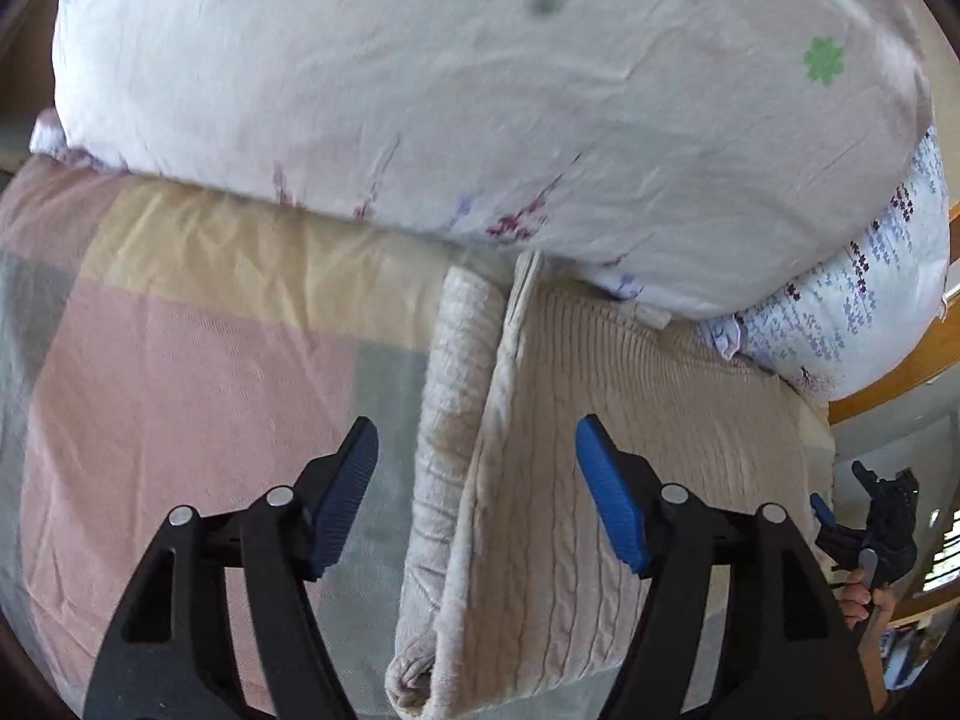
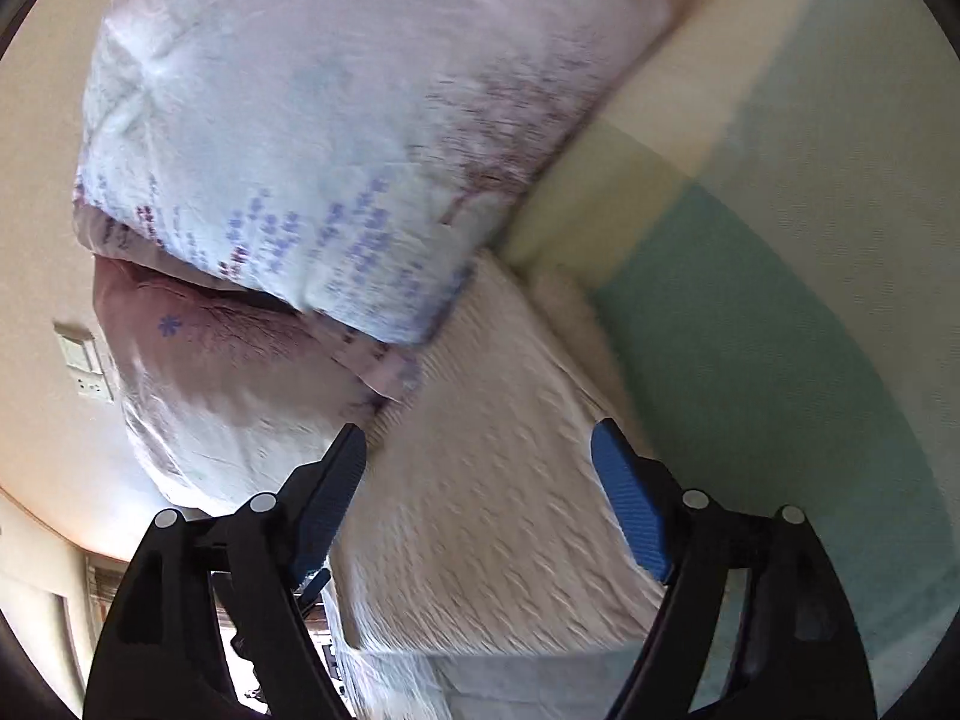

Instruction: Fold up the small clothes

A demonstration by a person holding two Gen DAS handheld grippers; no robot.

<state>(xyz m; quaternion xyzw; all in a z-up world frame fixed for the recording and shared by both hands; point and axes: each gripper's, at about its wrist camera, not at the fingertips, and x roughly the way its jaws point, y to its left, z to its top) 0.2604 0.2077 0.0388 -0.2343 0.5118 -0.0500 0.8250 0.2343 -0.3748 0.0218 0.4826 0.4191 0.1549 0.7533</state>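
A cream cable-knit garment [image 1: 558, 480] lies folded on the bed, its rolled sleeve [image 1: 450, 408] along its left side and its far end tucked under the pillows. My left gripper [image 1: 477, 450] is open and empty, hovering over the garment's left fold. The right gripper shows in this view at the far right [image 1: 840, 516], off the bed's edge. In the right wrist view the same garment [image 2: 480, 480] appears blurred, and my right gripper [image 2: 478, 450] is open and empty just above it.
The garment rests on a pastel checked bedsheet [image 1: 180, 390] [image 2: 780, 360]. Two floral white pillows [image 1: 450, 90] [image 2: 300, 150] are stacked at the head. A wooden bed frame [image 1: 900, 372] runs at the right. A wall switch [image 2: 84, 360] is at the left.
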